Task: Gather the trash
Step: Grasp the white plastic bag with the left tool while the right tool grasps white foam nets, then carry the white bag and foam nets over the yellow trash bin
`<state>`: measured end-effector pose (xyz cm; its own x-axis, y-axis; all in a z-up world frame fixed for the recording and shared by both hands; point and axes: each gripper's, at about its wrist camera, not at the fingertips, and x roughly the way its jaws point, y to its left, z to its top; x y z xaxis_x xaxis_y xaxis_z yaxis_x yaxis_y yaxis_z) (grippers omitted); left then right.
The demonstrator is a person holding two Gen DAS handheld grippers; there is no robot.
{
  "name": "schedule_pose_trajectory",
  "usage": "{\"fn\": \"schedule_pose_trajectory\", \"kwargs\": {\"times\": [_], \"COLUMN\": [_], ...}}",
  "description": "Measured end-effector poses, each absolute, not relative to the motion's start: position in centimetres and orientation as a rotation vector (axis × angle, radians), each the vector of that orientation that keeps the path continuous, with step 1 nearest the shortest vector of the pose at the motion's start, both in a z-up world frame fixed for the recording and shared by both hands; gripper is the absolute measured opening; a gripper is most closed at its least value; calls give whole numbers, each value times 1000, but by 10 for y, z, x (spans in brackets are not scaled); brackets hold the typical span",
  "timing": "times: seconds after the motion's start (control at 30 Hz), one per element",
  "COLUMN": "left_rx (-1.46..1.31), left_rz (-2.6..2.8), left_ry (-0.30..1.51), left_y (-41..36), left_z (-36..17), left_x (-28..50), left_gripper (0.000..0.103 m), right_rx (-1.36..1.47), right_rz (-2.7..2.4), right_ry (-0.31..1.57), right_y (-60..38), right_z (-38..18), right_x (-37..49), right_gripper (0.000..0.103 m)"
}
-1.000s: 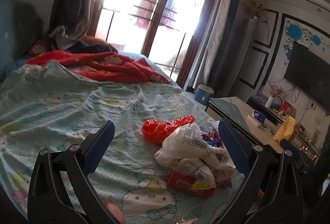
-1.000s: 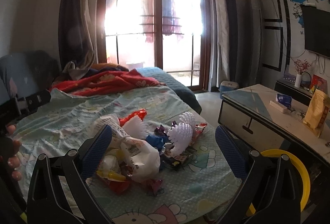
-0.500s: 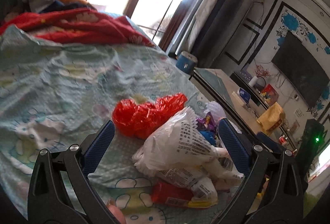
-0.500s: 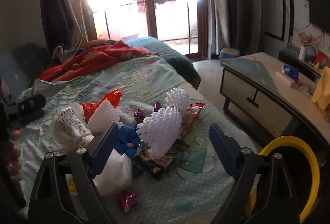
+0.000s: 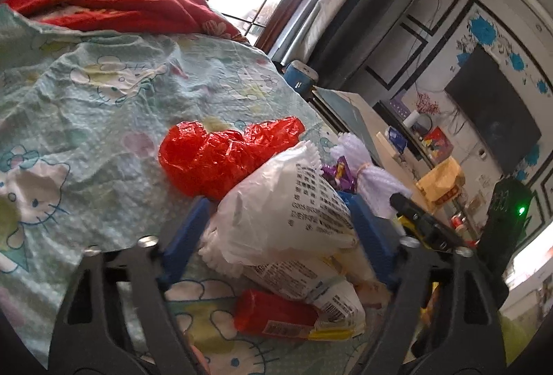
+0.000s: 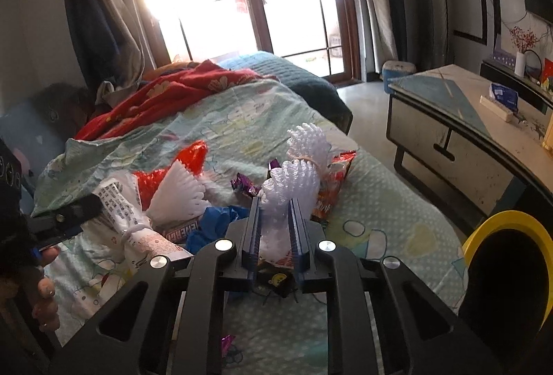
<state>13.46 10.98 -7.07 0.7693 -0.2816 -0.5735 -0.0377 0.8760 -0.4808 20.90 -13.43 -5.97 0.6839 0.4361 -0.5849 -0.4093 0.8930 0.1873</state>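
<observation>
A pile of trash lies on the bed near its foot: a red plastic bag (image 5: 221,157), a white printed plastic bag (image 5: 287,212), a red wrapper (image 5: 276,312), purple candy wrappers (image 5: 340,172) and white foam fruit netting (image 6: 297,174). My left gripper (image 5: 276,230) is open, its blue pads on either side of the white printed bag, which also shows in the right wrist view (image 6: 121,202). My right gripper (image 6: 274,223) is shut on the white foam netting. A blue bag (image 6: 214,219) lies beside it.
The bed has a cartoon cat sheet (image 5: 103,91) and a red blanket (image 5: 114,5) at its head. A yellow-rimmed bin (image 6: 504,271) stands at the right of the bed. A low table (image 6: 459,119) with small items, a blue stool (image 6: 397,72) and glass doors are beyond.
Both grippers moved forward and down into the pile. The right gripper closed on the white foam netting. The left pads now straddle the white printed bag.
</observation>
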Motion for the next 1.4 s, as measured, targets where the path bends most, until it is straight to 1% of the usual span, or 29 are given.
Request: {"fn": "schedule_pose_trajectory", "kwargs": {"times": [0.07,0.13,0.17,0.2,0.27,0.4,0.43,0.5,0.57,0.77,0.9,0.93,0.97,1.0,1.03,1.1,1.13,1.17,1.23,1.4], "left_rx": [-468,-446,-434,-419,-384,-374,-372,-369,-370,-320,-315,-314,-322,-331,-330,-324,-321,-316,-305,-277], "left_rz": [-135,-128,-127,-124,-119,-145,-151,-163,-168,-185,-184,-182,-197,-203,-203,-214,-219,-219,-211,-195], "left_ry": [675,666,667,673,686,660,652,644,624,564,593,610,627,638,652,659,665,680,705,747], "left_y": [106,105,105,104,100,96,95,93,91,80,78,78,79,79,78,77,76,76,76,77], "left_z": [-68,-65,-64,-63,-63,-57,-55,-50,-44,-19,-21,-25,-28,-32,-35,-39,-41,-43,-50,-70], "left_x": [133,131,131,131,133,129,128,126,122,112,116,118,119,119,120,119,119,122,127,137], "left_gripper": [48,37,28,27,22,17,11,8,0,0,0,3,19,31,50,50,52,58,62,62], "right_rx": [46,41,38,37,39,47,49,53,54,59,58,59,60,64,63,61,62,63,67,79], "right_rz": [471,469,472,472,471,473,472,472,469,465,457,452,448,441,435,424,417,413,406,398], "right_ry": [651,631,621,613,596,583,582,576,568,542,531,529,529,528,528,524,522,521,522,512], "right_y": [-135,-137,-137,-138,-141,-148,-149,-153,-155,-161,-169,-171,-174,-176,-179,-186,-190,-192,-198,-208], "right_z": [-57,-55,-54,-53,-50,-44,-43,-40,-37,-27,-23,-23,-22,-22,-20,-19,-18,-18,-18,-16], "right_x": [206,204,203,202,199,194,193,190,187,177,173,171,169,169,168,166,164,163,161,155], "right_gripper": [15,15,15,14,14,14,14,14,14,14,14,14,14,14,14,14,14,14,14,14]}}
